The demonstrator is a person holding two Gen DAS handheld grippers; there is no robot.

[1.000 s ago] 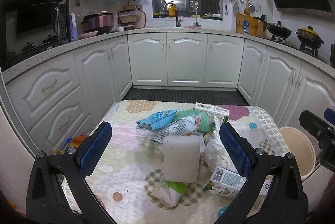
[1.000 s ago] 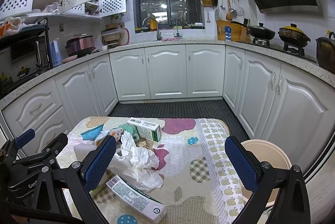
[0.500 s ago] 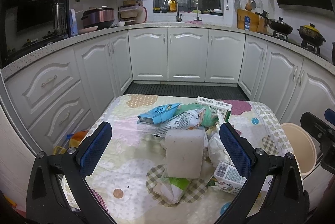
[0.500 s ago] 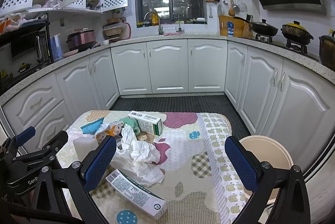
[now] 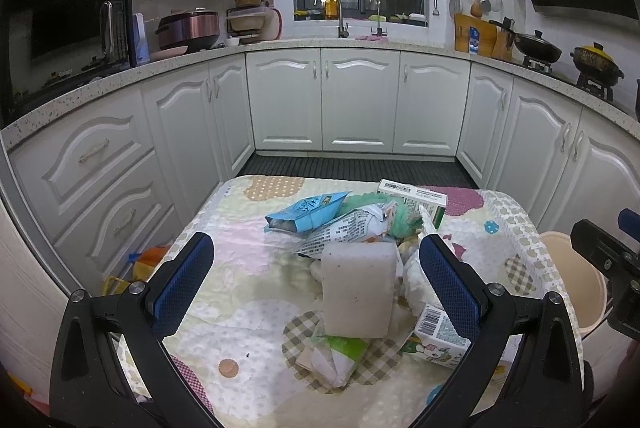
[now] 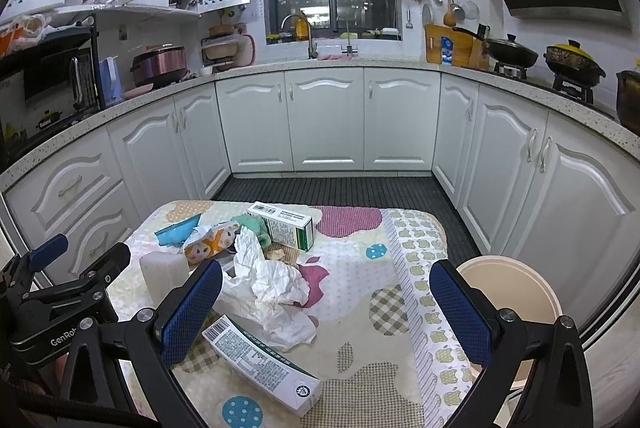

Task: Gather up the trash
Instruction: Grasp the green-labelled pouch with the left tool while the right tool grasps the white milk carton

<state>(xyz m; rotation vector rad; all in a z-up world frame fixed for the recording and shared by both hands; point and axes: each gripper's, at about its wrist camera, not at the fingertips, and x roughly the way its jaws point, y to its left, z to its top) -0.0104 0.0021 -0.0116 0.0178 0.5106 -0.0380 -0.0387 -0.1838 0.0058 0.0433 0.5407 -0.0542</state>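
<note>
My left claw (image 5: 316,274) hangs wide open and empty above the patterned quilted tablecloth (image 5: 244,284), its blue pads flanking a white rectangular foam block (image 5: 358,292) that leans on the trash heap at my twelve o'clock. My right claw (image 6: 326,298) gapes just as wide over crumpled white paper (image 6: 276,292) and a long white barcoded carton (image 6: 260,364). A beige round plastic bin (image 6: 516,292) sits beside the table at three o'clock.

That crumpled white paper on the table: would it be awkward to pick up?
The crumpled white paper looks light and floppy, so it would probably squash between the fingers rather than resist. Its loose folds sprawl across the tablecloth, so one edge may trail or snag the long carton beside it.
</note>
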